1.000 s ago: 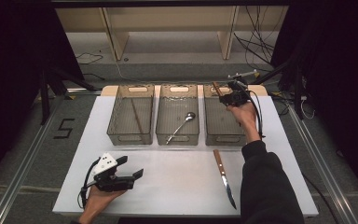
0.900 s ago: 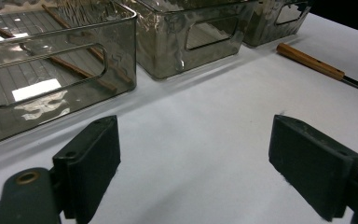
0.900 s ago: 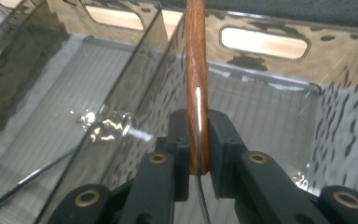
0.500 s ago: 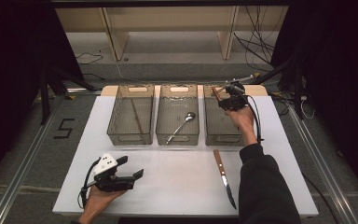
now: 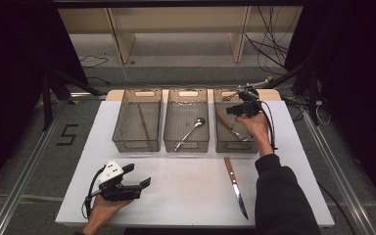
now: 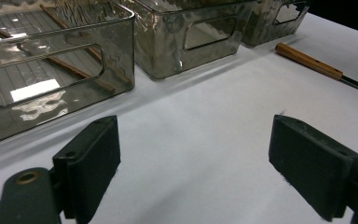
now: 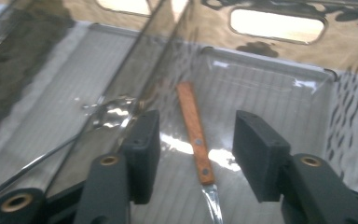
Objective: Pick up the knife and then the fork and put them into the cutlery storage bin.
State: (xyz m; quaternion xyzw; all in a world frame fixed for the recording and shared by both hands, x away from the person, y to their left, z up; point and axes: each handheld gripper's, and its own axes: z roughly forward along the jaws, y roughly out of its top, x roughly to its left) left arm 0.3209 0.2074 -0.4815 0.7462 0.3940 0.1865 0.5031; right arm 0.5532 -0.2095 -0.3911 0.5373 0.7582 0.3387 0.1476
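Left hand-held gripper (image 5: 136,184) rests low on the desk (image 5: 186,196) at the near edge, jaws spread wide, nothing between them; parked, I'd judge, out of the working hand's way. Ahead of it and off to one side lies a wooden-handled knife (image 5: 235,185), loose on the desk, likely next for sorting. Farther out, the right hand-held gripper (image 5: 234,109) hangs over the right bin (image 5: 222,145), jaws parted and empty. Directly beneath them lies a second knife (image 7: 197,135) on the bin floor. Spoon (image 5: 190,132) occupies the middle bin (image 5: 186,144); sticks (image 5: 144,121) the left bin (image 5: 136,145).
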